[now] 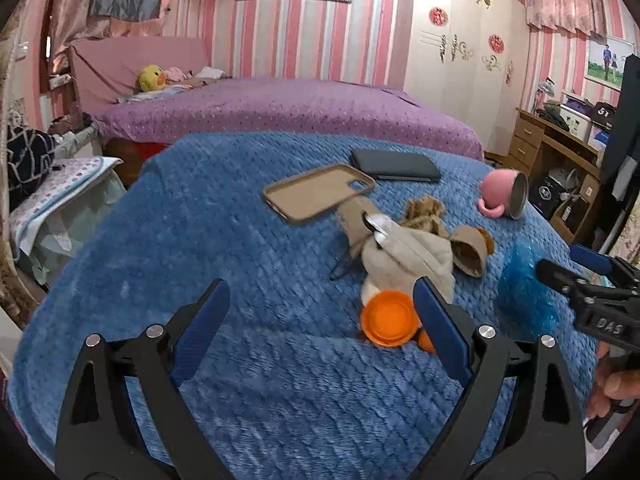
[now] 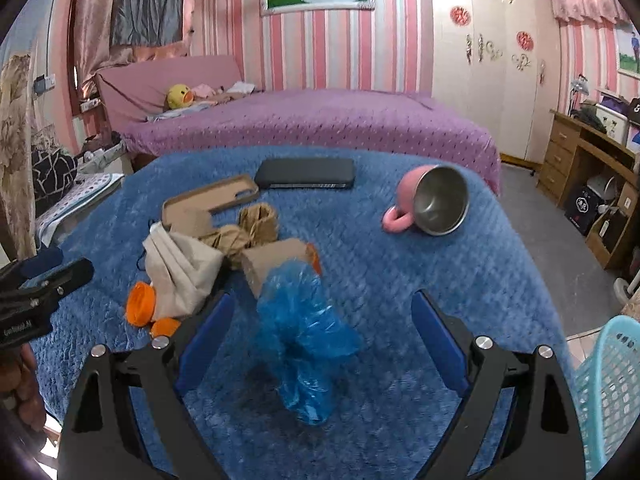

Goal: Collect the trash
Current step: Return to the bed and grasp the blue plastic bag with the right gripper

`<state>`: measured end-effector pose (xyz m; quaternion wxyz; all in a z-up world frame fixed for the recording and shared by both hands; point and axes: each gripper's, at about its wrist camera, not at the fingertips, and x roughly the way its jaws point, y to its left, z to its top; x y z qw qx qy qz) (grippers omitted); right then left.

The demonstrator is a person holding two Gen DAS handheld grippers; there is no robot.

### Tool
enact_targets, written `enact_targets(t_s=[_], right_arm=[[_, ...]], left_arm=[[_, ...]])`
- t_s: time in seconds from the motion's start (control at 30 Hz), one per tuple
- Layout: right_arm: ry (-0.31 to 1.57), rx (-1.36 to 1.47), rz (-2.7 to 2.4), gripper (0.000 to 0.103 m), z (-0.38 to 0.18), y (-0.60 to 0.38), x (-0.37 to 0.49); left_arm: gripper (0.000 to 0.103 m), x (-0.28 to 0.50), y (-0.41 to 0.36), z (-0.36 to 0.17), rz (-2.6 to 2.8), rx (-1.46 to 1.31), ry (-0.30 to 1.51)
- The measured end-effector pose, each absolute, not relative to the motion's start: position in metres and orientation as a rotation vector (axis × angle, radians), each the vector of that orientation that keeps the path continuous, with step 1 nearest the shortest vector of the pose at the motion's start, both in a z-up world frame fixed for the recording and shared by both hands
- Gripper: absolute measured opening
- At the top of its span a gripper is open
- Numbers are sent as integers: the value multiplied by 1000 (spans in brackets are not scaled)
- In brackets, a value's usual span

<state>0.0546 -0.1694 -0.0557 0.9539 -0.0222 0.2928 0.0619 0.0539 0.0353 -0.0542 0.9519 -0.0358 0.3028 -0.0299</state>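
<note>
A crumpled blue plastic bag lies on the blue blanket, between the open fingers of my right gripper; it also shows in the left wrist view. My left gripper is open and empty above the blanket. An orange lid lies just left of its right finger, beside a beige cloth and brown paper scraps. The right wrist view shows the lid, cloth and paper scraps left of the bag.
A tan phone case, a black phone and a tipped pink mug lie farther back. A light blue basket stands at the right of the blanket. A purple bed is behind.
</note>
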Motion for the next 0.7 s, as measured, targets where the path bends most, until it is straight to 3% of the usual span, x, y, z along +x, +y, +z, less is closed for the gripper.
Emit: enact_targets(t_s=[0.27, 0.53, 0.63, 0.7], right_arm=[[667, -73, 138, 85, -79, -160, 70], [714, -70, 180, 35, -87, -156, 75], [676, -102, 178, 32, -80, -153, 70], [655, -123, 164, 32, -75, -151, 67]], left_arm=[[90, 65, 13, -80, -126, -32, 689], [90, 75, 9, -90, -140, -75, 728], [79, 79, 8, -95, -156, -80, 747], [64, 82, 6, -96, -173, -85, 763]])
